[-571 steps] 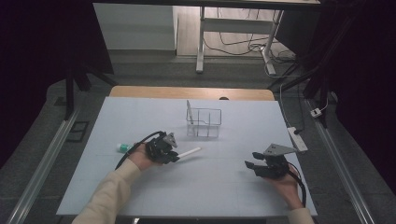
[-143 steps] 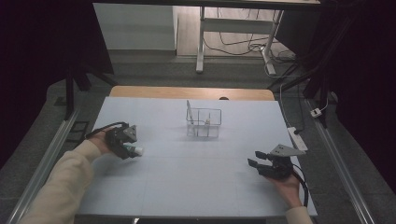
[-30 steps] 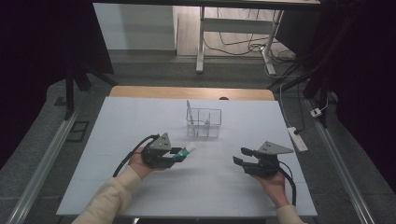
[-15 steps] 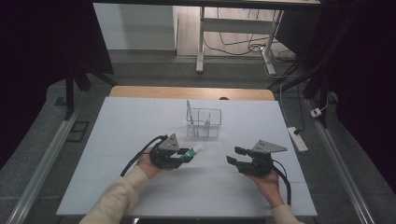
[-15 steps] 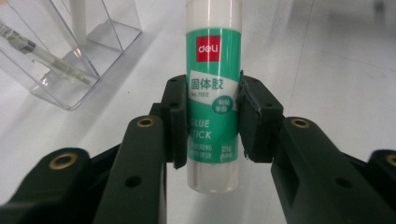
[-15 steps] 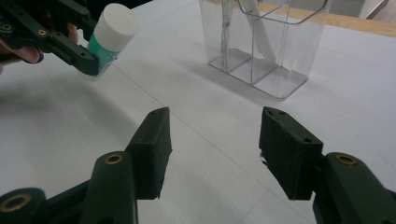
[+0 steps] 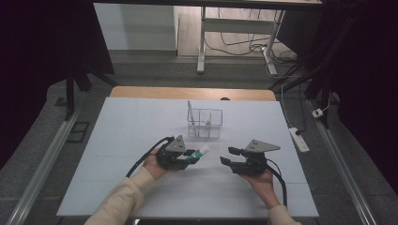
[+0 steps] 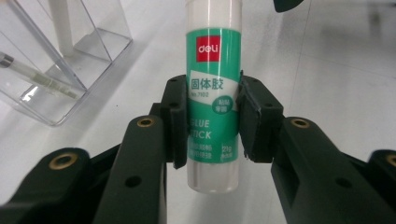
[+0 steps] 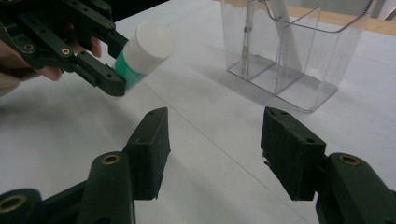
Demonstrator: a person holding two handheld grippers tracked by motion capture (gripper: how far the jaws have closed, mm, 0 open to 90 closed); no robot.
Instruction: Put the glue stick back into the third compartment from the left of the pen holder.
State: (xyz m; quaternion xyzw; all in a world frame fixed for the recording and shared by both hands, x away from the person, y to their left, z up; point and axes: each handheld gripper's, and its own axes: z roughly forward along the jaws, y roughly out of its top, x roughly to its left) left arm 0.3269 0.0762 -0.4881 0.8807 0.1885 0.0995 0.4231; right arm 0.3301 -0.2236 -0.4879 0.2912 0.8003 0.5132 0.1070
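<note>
A green and white glue stick point(image 8: 214, 79) with a white cap lies level between the jaws of my left gripper point(image 8: 210, 100), which is shut on its middle. In the high view the left gripper point(image 7: 190, 157) holds the glue stick point(image 7: 200, 152) just left of the table's centre, cap pointing right. My right gripper point(image 7: 226, 155) faces it from the right, a short gap away, and is open. Its jaws have just been opening, and nothing is between them point(image 9: 212, 140). From there the glue stick point(image 9: 144, 46) shows cap-first in the left gripper point(image 9: 116, 65).
A clear plastic organizer box point(image 7: 205, 123) with compartments stands behind both grippers, and a thin pen-like item leans inside it point(image 8: 37, 77). The white table top point(image 7: 117, 136) spreads all around. A power strip point(image 7: 299, 139) lies off the right edge.
Both hands have drawn toward each other near the table's centre: the left with the glue stick moved right, the right moved left. The right jaws stand slightly wider.
</note>
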